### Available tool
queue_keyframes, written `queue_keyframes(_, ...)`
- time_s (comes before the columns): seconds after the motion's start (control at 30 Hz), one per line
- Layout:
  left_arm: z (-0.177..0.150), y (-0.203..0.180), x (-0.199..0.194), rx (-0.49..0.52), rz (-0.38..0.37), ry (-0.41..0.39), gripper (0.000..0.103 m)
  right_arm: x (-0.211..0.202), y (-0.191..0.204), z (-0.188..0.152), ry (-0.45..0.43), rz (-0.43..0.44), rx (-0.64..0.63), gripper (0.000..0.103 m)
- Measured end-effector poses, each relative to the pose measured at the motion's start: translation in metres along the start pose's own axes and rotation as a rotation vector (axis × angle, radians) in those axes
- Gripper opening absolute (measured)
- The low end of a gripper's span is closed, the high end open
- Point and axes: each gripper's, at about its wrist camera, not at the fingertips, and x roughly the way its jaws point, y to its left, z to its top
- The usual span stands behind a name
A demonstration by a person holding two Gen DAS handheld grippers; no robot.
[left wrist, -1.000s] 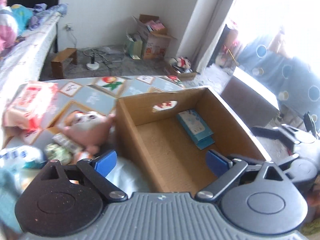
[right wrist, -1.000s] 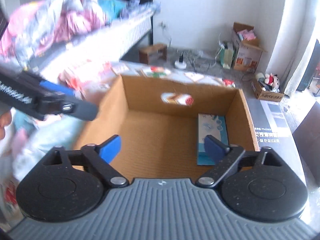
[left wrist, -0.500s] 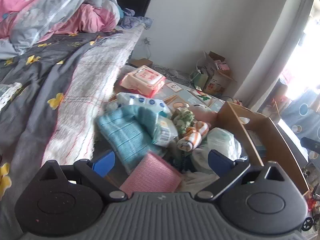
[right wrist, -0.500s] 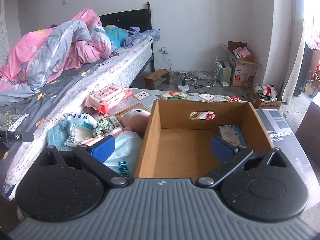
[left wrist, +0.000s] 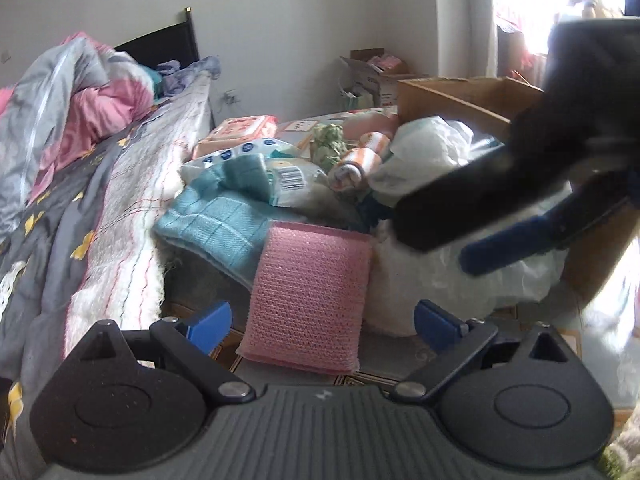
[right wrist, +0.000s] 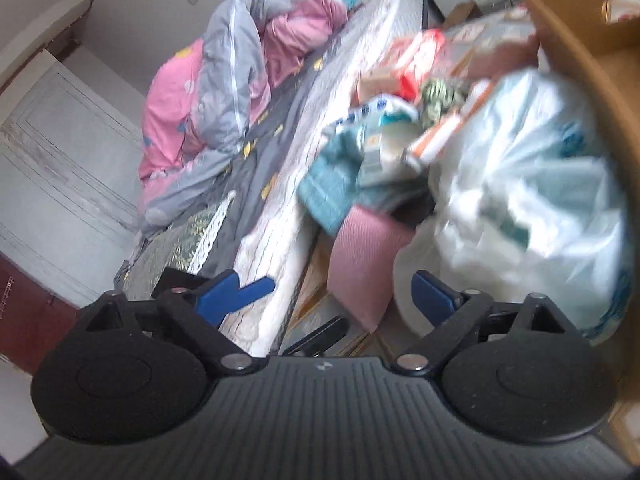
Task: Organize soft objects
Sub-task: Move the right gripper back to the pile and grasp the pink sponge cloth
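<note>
The right wrist view is blurred by motion, so the white plastic bag (right wrist: 528, 196) beside the cardboard box (right wrist: 580, 40) shows only as a pale smear with teal patches, and its printing cannot be read. In the left wrist view the right tool (left wrist: 448, 240) crosses in front of the same bag (left wrist: 424, 148) and hides much of it and of the box (left wrist: 460, 96); its jaws are closing, the pads do not yet press on anything, and I cannot tell if the bag is between them. The left tool (left wrist: 322, 324) stands wide open and holds nothing; the pink bubble-wrap pouch (left wrist: 308, 296) lies just ahead between its fingers, on the tabletop (left wrist: 384, 368) next to the bed (left wrist: 120, 200). Behind the pouch, the soft things lie in a heap: a teal checked towel (left wrist: 216, 224), a packet with a barcode (left wrist: 290, 176) whose digits are too small to read, orange-striped rolled cloths (left wrist: 356, 160) and a pink wipes pack (left wrist: 240, 132) with unreadable writing.
</note>
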Motion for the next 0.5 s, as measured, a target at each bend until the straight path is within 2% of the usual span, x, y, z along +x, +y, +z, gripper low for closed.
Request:
queue_keyframes(0.1, -0.004, -0.006, 0.018, 0.09, 0.023, 0.015, 0.099, 0.033, -0.012, -0.013, 0.06, 0.001, 0.108, 0.06)
queue_keyframes(0.2, -0.008, -0.01, 0.037, 0.174, 0.046, 0.049, 0.099, 0.054, -0.018, -0.02, 0.073, -0.04, 0.155, 0.05)
queue_keyframes(0.27, -0.009, -0.01, 0.046, 0.207, 0.044, 0.062, 0.099, 0.063, -0.021, -0.023, 0.077, -0.054, 0.176, 0.049)
queue_keyframes(0.37, -0.008, -0.008, 0.06, 0.203, 0.038, 0.098, 0.097, 0.07, -0.023, -0.024, 0.069, -0.069, 0.188, 0.048)
queue_keyframes(0.43, -0.008, -0.005, 0.067, 0.181, 0.045, 0.126, 0.092, 0.071, -0.026, -0.023, 0.061, -0.067, 0.198, 0.046)
queue_keyframes(0.5, -0.006, -0.002, 0.066, 0.141, 0.032, 0.129, 0.083, 0.071, -0.027, -0.021, 0.056, -0.062, 0.212, 0.045)
